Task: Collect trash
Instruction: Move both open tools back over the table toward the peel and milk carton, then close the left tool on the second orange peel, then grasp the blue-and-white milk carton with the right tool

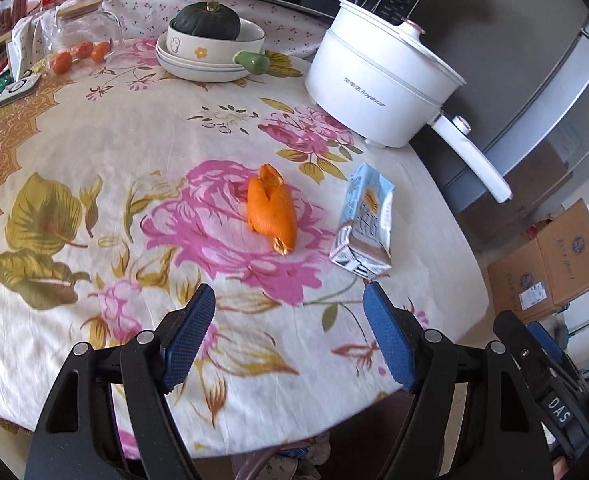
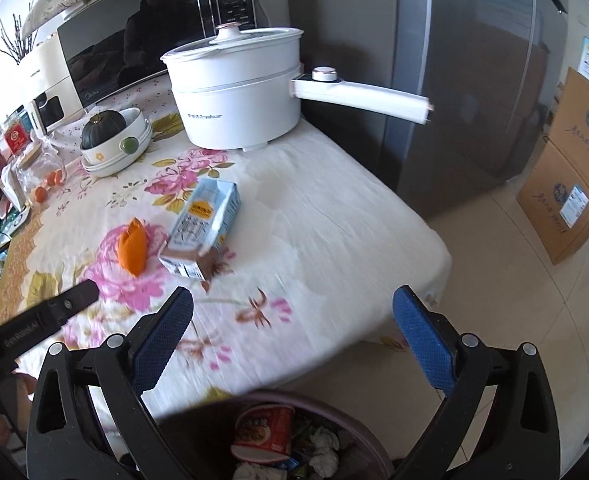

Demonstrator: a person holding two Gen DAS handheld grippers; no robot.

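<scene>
The left gripper (image 1: 290, 296) hangs above the near part of a round table, its two blue-padded fingers (image 1: 190, 334) spread wide with nothing between them; the right gripper (image 2: 292, 300) hangs beside it over the table's near edge, its blue pads likewise spread apart and empty; each gripper's black frame shows at the margin of the other's view. Beyond the left gripper's tips, in the middle of the flowered tablecloth (image 1: 94, 152), lies a piece of orange peel (image 1: 272, 210); just to its right, close but not touching, lies a pale blue drink carton (image 1: 364, 222) on its side. Below the right gripper, at the table's edge, stands a trash bin (image 2: 358, 432) holding a red instant-noodle cup (image 2: 264, 430) and crumpled tissues (image 2: 324, 446). Farther back on the table stands a white electric pot (image 1: 378, 80) with a long handle and a lid; left of it, a dark green squash (image 1: 206, 20) rests in stacked cream bowls (image 1: 210, 54); farther left is a glass jar (image 1: 80, 36) with small orange fruits. A microwave (image 2: 142, 48) stands behind; a grey refrigerator (image 2: 466, 80) and cardboard boxes (image 2: 570, 168) are on the right.
</scene>
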